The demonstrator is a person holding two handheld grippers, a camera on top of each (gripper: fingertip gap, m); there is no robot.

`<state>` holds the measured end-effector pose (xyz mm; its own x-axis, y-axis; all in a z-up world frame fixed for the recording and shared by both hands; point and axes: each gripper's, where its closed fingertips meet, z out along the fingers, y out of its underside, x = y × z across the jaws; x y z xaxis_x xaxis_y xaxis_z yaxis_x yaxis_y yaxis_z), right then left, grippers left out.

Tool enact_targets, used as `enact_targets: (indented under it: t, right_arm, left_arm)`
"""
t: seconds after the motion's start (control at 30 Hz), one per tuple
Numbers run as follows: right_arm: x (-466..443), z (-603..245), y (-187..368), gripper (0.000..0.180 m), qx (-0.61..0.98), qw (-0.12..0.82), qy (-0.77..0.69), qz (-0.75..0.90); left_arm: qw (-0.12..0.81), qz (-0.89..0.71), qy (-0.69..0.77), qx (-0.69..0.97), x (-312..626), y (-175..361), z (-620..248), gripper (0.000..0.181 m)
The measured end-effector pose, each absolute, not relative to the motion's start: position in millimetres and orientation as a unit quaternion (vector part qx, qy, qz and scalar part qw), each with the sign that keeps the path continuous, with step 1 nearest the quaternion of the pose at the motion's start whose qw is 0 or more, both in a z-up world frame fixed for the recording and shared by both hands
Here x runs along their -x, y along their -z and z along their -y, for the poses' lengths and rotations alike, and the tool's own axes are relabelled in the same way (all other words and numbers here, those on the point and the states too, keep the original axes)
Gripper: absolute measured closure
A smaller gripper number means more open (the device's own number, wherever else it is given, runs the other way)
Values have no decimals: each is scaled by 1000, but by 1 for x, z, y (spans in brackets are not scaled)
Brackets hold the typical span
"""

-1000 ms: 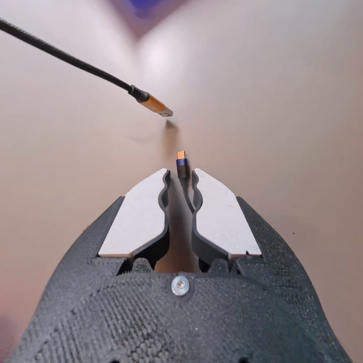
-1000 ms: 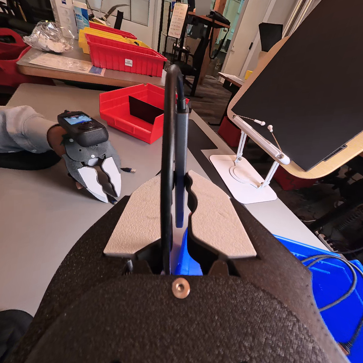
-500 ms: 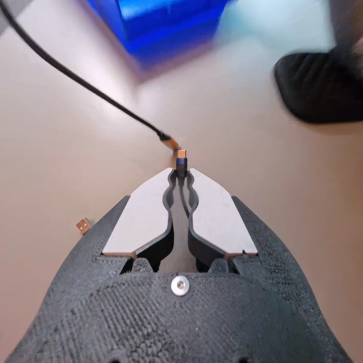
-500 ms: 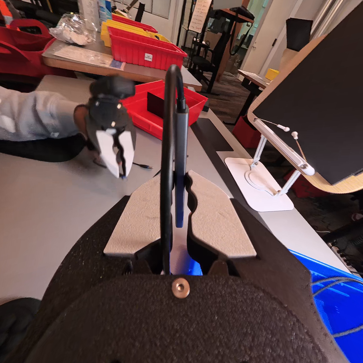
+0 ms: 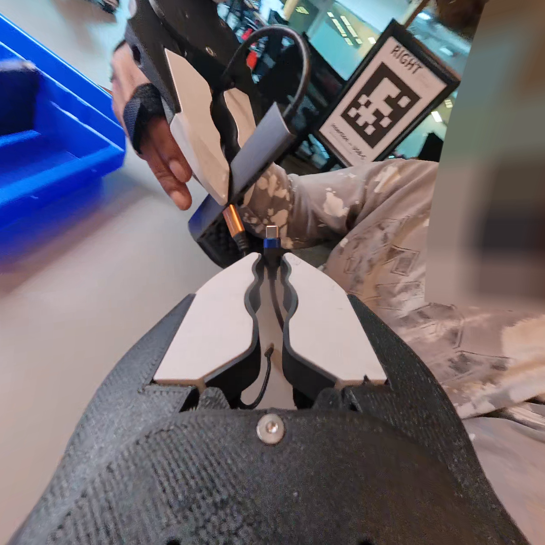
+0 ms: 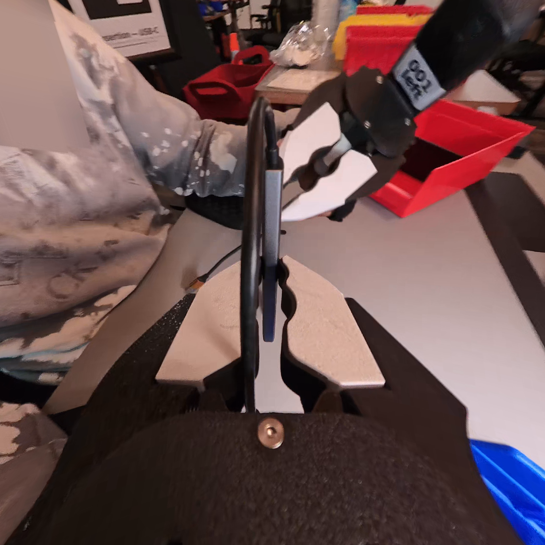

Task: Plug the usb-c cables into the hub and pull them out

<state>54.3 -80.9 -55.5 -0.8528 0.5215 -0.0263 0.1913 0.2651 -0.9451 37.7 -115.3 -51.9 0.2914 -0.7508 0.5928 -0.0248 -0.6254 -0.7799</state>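
Your left gripper (image 5: 271,259): closed on USB-C cable (image 5: 271,239), blue-collared plug jutting past fingertips | your right gripper (image 6: 269,262): clamped on grey hub (image 6: 271,218), held edge-on, extending beyond fingers | plug near hub, apart | orange-collared cable (image 5: 233,219) plugged into hub.

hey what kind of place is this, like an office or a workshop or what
Probably a lab or workshop inside an office-like space. Red parts bins and a blue bin sit on grey worktables, a fiducial marker board stands nearby, and office chairs fill the background.
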Motion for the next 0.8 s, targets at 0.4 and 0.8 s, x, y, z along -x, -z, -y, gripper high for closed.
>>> enact_targets:
  t: [0.4, 0.8]
  right_arm:
    - [-40, 105, 85, 170, 216, 112, -531, 812]
    - [-40, 99, 81, 170, 221, 152, -497, 825]
  left_arm:
    - [283, -236, 629, 684, -41, 73, 118, 170]
    - [281, -210, 632, 691, -39, 77, 115, 170]
